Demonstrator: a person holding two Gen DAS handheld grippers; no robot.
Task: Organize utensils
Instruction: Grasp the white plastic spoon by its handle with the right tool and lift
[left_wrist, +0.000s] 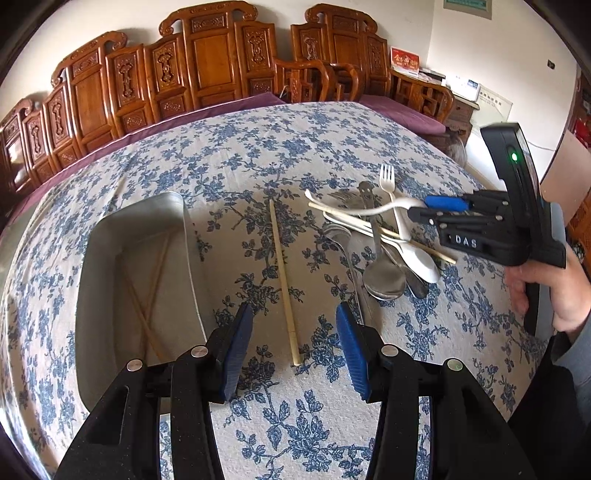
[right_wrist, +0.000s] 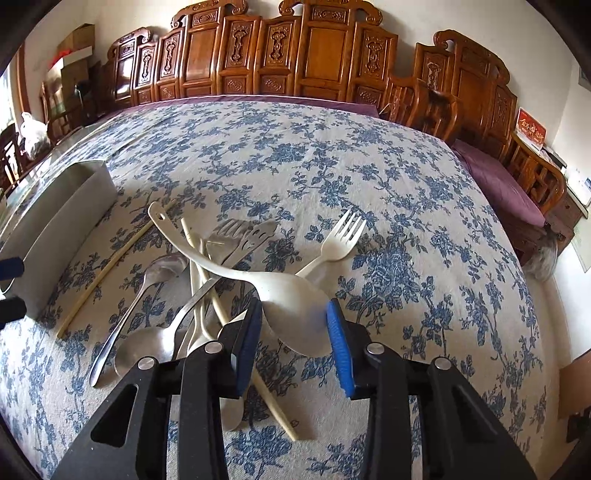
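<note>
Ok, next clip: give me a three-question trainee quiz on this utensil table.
1. True or false: the metal tray already holds chopsticks.
2. What lies between the fingers of the left gripper: A) a fork, B) a single chopstick, C) nothing?
3. Fill in: the right gripper hovers over the bowl of the white ____.

Key: 1 true; 2 B, with the open fingers not touching it; 3 spoon, lying on top of the pile of utensils, not yet gripped.

Soft daylight fills both views evenly, brightest at nine o'clock in the right wrist view. Shadows stay faint. Fisheye bending curves the blue-flowered white tablecloth (left_wrist: 295, 147) and blackens the corners.
</note>
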